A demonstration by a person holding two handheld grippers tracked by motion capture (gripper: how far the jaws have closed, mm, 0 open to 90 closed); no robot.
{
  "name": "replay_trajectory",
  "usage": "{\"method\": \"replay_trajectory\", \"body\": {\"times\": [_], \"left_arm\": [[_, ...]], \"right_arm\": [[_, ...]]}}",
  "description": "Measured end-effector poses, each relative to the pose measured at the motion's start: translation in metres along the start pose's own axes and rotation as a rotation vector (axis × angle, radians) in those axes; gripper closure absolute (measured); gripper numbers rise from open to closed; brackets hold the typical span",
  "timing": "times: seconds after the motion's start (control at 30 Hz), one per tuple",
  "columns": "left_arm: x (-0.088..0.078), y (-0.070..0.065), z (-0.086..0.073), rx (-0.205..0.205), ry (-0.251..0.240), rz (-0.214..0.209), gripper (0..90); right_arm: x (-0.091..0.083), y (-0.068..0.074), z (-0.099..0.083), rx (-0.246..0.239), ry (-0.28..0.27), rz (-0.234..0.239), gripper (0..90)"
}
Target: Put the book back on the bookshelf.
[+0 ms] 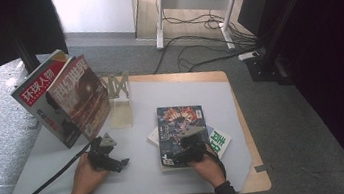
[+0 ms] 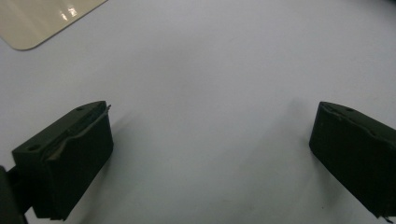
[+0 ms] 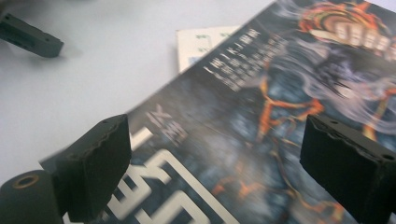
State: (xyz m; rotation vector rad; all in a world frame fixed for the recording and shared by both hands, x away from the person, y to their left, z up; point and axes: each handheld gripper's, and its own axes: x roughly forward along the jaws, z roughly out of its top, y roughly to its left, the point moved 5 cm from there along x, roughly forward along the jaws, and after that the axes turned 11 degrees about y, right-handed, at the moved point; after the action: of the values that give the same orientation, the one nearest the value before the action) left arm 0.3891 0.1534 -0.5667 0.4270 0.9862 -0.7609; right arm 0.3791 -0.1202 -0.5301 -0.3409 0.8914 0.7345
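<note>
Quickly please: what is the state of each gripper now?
Left gripper: open, holding nothing, above the bare grey mat.
Right gripper: open, jaws over the dark magazine, not gripping it.

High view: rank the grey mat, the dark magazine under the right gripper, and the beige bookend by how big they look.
1. grey mat
2. dark magazine
3. beige bookend

The bookend sits slightly farther back, but the gaps look clear.

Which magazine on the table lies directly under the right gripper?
The dark-cover magazine lying flat on the stack under the right gripper; the two magazines at the left stand upright.
</note>
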Motion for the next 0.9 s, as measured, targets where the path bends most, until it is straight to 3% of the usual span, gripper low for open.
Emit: {"method": "replay_trajectory", "body": {"times": [0.5,0.9], "left_arm": [[0.0,0.0,0.0,0.0,0.0,0.0,0.0],[0.0,0.0,0.0,0.0,0.0,0.0,0.0]], "right_arm": [[0.02,0.013,0.013,-0.001,0.011,0.008,7.7],[0.032,0.013,0.018,-0.025,0.032,-0.049,5.5]]}}
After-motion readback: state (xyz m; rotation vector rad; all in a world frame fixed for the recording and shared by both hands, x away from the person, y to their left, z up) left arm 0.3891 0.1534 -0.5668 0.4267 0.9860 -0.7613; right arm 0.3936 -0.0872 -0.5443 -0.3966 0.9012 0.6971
